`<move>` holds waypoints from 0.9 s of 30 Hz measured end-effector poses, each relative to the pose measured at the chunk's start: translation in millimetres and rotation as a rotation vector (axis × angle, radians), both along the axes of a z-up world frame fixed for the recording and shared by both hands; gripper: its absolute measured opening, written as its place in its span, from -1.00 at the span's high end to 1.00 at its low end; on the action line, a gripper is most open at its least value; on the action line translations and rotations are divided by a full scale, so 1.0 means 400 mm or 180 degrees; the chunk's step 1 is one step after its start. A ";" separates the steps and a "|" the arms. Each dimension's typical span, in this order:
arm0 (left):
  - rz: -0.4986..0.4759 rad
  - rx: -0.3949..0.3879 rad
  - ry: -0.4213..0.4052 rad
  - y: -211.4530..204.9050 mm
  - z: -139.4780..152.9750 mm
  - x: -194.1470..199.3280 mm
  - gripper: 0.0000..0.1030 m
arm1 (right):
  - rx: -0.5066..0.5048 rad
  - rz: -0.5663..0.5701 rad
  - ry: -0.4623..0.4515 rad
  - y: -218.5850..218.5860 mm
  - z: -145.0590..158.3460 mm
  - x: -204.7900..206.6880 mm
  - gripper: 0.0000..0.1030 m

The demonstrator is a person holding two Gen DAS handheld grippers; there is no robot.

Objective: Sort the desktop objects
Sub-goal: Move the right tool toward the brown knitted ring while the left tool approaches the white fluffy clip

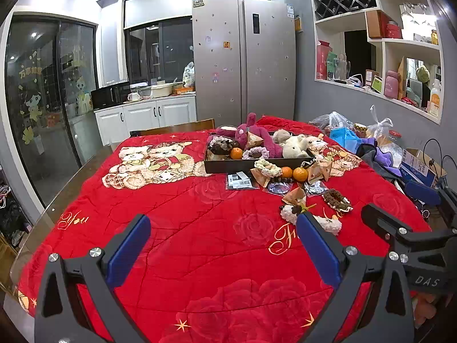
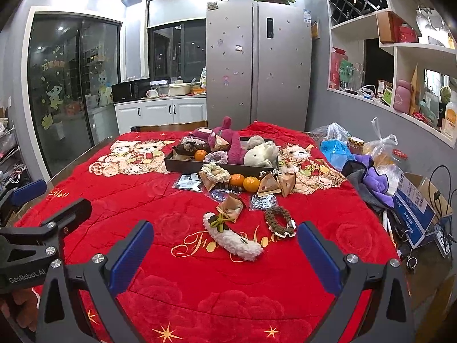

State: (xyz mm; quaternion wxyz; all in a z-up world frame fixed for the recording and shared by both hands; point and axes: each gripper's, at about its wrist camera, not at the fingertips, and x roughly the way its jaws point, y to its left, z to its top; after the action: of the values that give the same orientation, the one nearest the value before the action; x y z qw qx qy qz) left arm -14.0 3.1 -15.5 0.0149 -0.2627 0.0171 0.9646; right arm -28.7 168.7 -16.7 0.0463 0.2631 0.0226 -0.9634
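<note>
Both claws hang over the counter with nothing in them. On the left claw (image 1: 222,250) the blue fingers stand wide apart, and on the right claw (image 2: 225,253) they do too. A red blanket (image 1: 177,214) with teddy bears and roses on it covers the counter. Toward the back sits a dark tray (image 2: 182,165) with a pink plush toy (image 2: 228,143), a pale plush toy (image 2: 261,154) and an orange (image 2: 200,155) inside. Just in front of the tray lie two more oranges (image 2: 244,182) side by side, with small paper packets around them. Nearer the right claw lie a fluffy white hair clip (image 2: 232,238) and a brown hair tie (image 2: 278,221), a little apart.
</note>
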 end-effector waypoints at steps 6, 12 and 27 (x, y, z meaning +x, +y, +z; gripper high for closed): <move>-0.0044 0.0008 -0.0030 0.001 -0.012 -0.007 -1.00 | 0.0049 0.0010 0.0008 0.002 -0.006 -0.003 -1.00; -0.0094 -0.0016 -0.0079 0.008 -0.029 -0.020 -1.00 | 0.0065 -0.0018 -0.0004 0.013 -0.011 -0.010 -1.00; -0.0307 0.0070 -0.0419 0.045 -0.128 -0.102 -1.00 | -0.0005 -0.0369 -0.0176 0.151 -0.071 -0.072 -1.00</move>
State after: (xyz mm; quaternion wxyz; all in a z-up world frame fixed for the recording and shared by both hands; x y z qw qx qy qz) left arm -54.9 21.0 -66.8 0.0654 -0.3242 0.0182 0.9436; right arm -57.3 229.3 -45.3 -0.0088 0.2905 0.0053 -0.9568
